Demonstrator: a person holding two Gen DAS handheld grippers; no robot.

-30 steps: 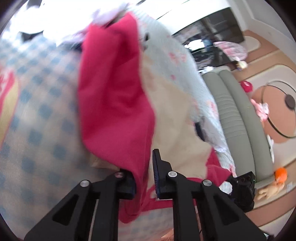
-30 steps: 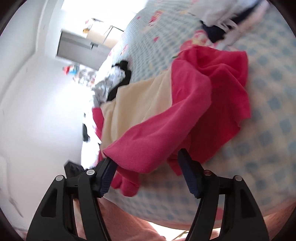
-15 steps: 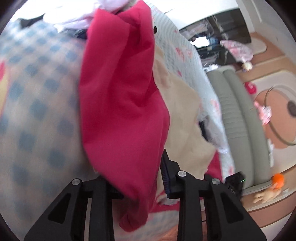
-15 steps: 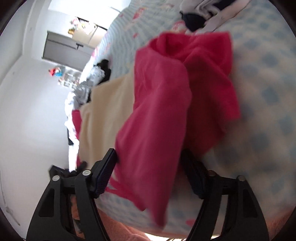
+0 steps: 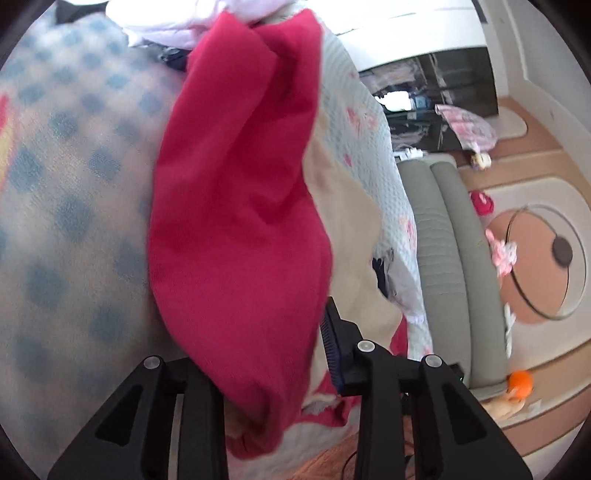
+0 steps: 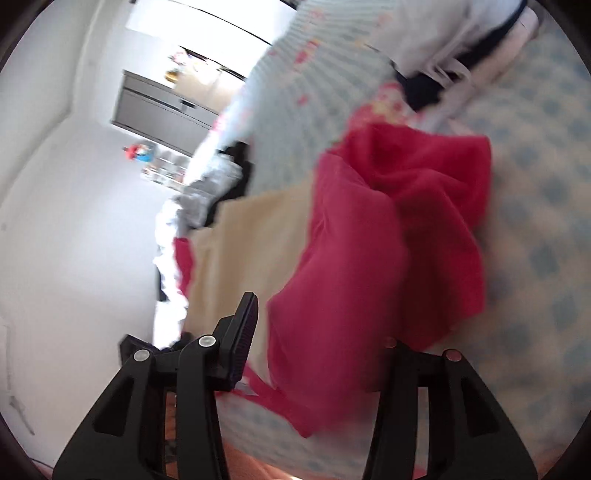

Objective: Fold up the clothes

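A red garment [image 5: 236,221] with a cream panel [image 5: 343,206] lies on a blue-checked bed cover [image 5: 62,206]. In the left wrist view its folded red part hangs between the fingers of my left gripper [image 5: 266,354], whose jaws stand wide apart; the left fingertip is hidden behind the cloth. In the right wrist view the same red garment [image 6: 354,266] and cream panel [image 6: 251,243] lie between the wide-open fingers of my right gripper [image 6: 321,339]. The red cloth drapes over the right finger.
A pile of white and dark clothes [image 6: 454,48] lies at the bed's far end, also in the left wrist view [image 5: 177,22]. A grey bench [image 5: 443,251] runs beside the bed. Toys [image 5: 517,384] lie on the floor. Grey and black clothes [image 6: 218,184] lie left.
Both grippers have opened wider and let the red cloth go. The red fold has swung over and now lies more upright along the bed.
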